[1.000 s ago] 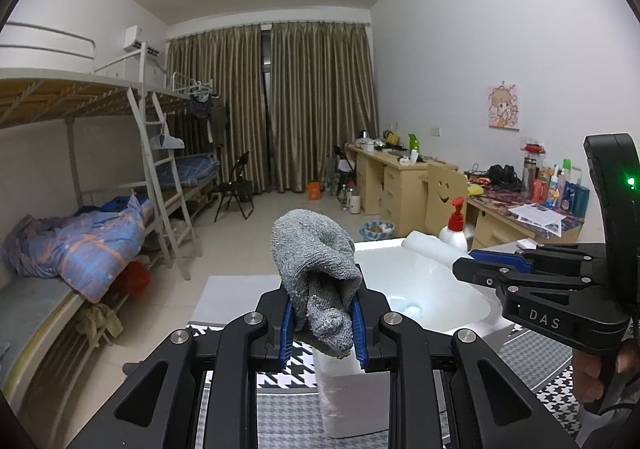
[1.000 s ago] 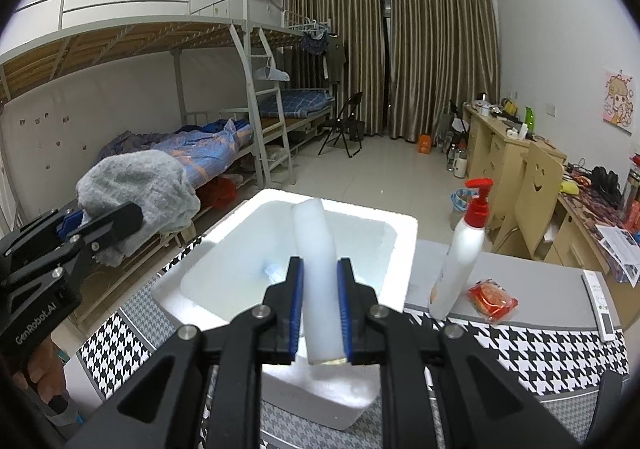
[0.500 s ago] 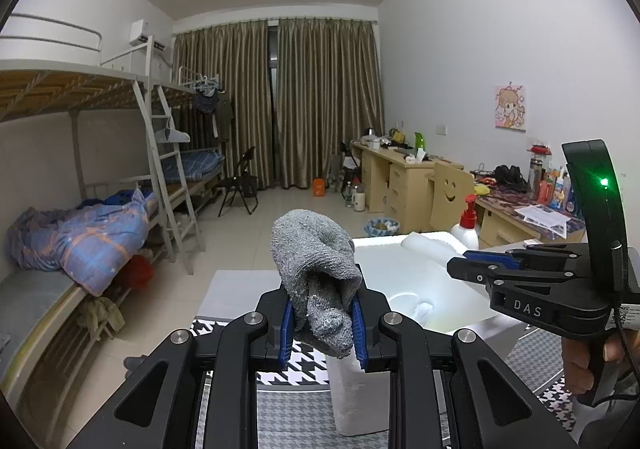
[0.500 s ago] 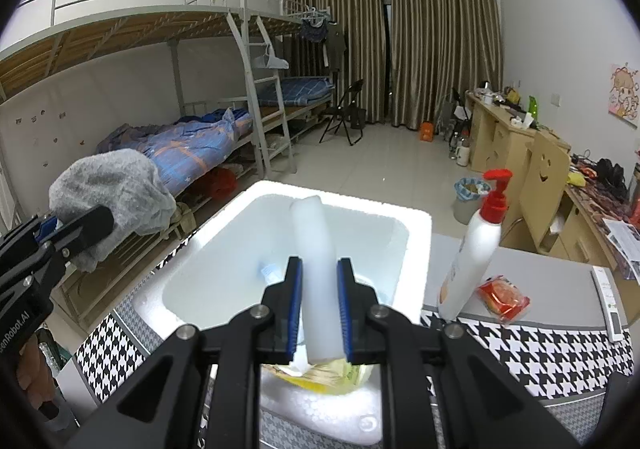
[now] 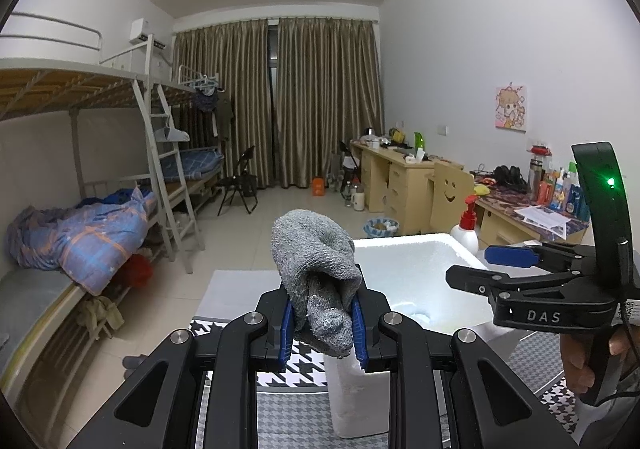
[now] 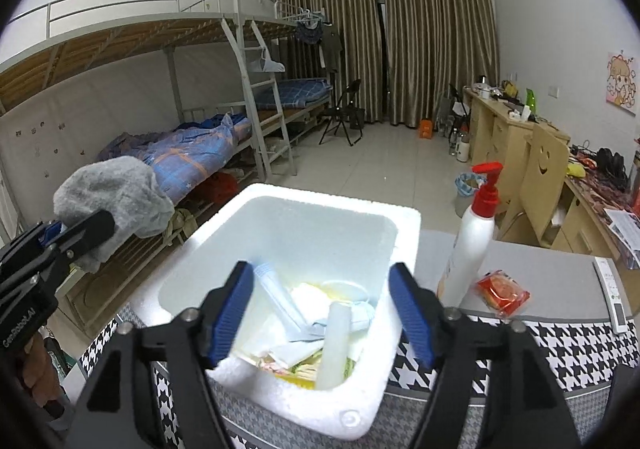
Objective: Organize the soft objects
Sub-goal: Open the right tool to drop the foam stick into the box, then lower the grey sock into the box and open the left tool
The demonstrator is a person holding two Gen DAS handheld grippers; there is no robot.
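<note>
Right gripper (image 6: 322,309) above the white foam box (image 6: 404,245), blue pads spread wide after just opening, nothing between them. Below, white foam tube (image 6: 334,345) leaning inside the box at its near side, among blue face masks (image 6: 288,301) and wrappers. Left gripper (image 5: 323,323) clamped on a bunched grey sock (image 5: 316,281), held up left of the box. Right of the box on the table: pump bottle (image 6: 476,233) upright, red packet (image 6: 502,291) just beside it.
</note>
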